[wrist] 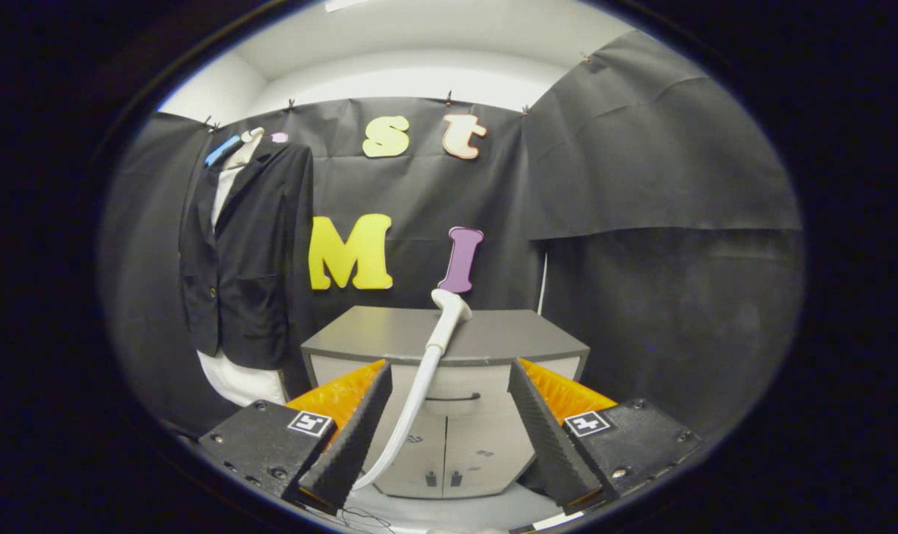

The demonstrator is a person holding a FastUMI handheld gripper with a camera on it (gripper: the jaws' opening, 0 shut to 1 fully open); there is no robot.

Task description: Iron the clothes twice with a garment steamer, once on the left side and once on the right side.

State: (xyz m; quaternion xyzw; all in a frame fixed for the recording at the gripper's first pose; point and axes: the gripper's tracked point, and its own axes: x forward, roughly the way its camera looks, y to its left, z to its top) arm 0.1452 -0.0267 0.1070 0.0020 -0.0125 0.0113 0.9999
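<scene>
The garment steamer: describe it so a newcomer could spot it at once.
Find the grey cabinet against the black wall. The garment steamer leans on its front edge, a pale wand with a curved hose, between and beyond the open gripper. The dark jacket hangs further left.

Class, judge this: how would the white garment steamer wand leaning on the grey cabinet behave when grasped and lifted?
The white steamer wand, between the open gripper fingers, looks smooth, so possibly slippery. Only propped against the grey cabinet, it may slide or topple if nudged. Its curved lower part suggests a floppy, dragging hose.
</scene>
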